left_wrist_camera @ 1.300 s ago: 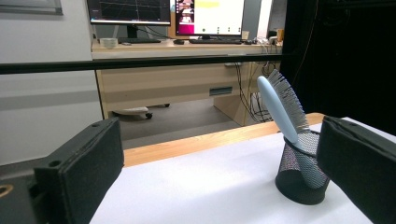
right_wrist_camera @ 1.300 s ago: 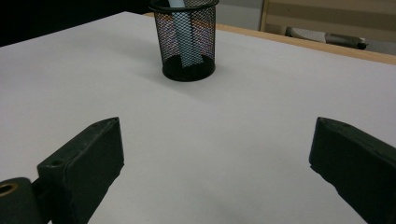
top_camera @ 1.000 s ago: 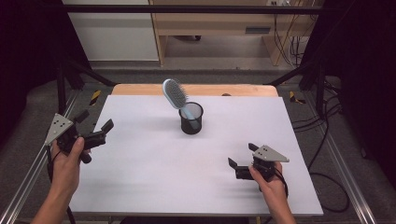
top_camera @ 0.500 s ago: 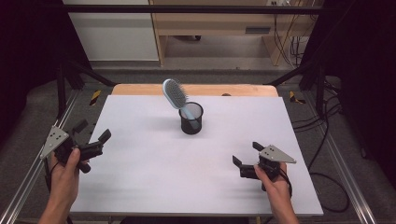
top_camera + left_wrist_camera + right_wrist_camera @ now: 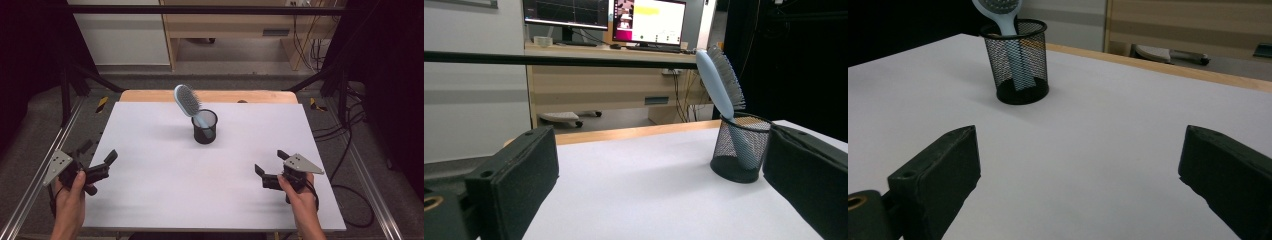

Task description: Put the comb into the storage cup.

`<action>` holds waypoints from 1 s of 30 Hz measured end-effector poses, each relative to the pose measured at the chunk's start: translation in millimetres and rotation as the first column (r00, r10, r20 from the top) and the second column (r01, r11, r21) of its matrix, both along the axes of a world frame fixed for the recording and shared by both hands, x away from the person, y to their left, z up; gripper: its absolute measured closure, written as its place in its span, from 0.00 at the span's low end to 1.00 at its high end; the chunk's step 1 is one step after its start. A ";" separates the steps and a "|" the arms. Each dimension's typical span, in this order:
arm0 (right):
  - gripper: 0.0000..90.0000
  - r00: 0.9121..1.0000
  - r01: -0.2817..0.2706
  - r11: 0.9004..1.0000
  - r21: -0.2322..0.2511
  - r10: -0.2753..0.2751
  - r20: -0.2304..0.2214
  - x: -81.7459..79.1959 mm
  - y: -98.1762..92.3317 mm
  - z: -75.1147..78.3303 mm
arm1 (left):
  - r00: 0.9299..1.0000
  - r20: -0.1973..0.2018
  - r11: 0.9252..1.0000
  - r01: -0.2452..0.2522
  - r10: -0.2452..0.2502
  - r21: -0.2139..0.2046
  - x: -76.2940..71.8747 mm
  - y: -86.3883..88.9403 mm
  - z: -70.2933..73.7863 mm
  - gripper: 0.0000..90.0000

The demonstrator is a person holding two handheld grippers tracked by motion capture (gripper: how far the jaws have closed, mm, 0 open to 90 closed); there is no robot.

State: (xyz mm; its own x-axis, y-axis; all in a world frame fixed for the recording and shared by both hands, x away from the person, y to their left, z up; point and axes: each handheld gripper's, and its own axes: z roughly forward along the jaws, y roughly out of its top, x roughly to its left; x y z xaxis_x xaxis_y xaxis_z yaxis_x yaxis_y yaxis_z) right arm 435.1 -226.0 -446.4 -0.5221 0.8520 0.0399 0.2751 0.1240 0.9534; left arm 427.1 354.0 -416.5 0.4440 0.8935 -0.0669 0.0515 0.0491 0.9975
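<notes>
- Hairbrush (image 5: 188, 101) stands handle-down in the black mesh pen cup (image 5: 205, 127), head leaning out over the rim toward the far-left corner of the table (image 5: 150, 210). The cup rim is what props it; the handle foot looks wedged against the cup floor.
- Cup sits on the white tabletop around mid-width, nearer the far edge than your edge. Nothing touches it.
- Your left gripper (image 5: 97, 162) hangs at the left edge, near the near-left corner, jaws spread wide, holding nothing. In the left gripper view the cup (image 5: 740, 148) and brush (image 5: 719, 82) sit just inside the right-hand jaw, so it's roughly aimed at them but well apart.
- Your right gripper (image 5: 270, 164) is low over the near-right part of the table, jaws also spread, nothing between them. The right gripper view has the cup (image 5: 1016, 61) up and to the left of centre, brush handle (image 5: 1015, 55) visible through the mesh.
- My read: both tools are parked clear, brush looks delivered.
- Versus a second ago: your left gripper has dropped back toward you and outward to the left edge; the right has slid a little nearer your edge. Cup and brush haven't shifted.
</notes>
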 end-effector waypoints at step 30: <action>0.04 0.995 -0.012 1.000 -0.018 0.014 0.099 -8.8 -18.2 -11.6 | 0.997 -0.013 0.996 0.073 -0.073 0.043 -10.6 -29.3 -17.0 0.02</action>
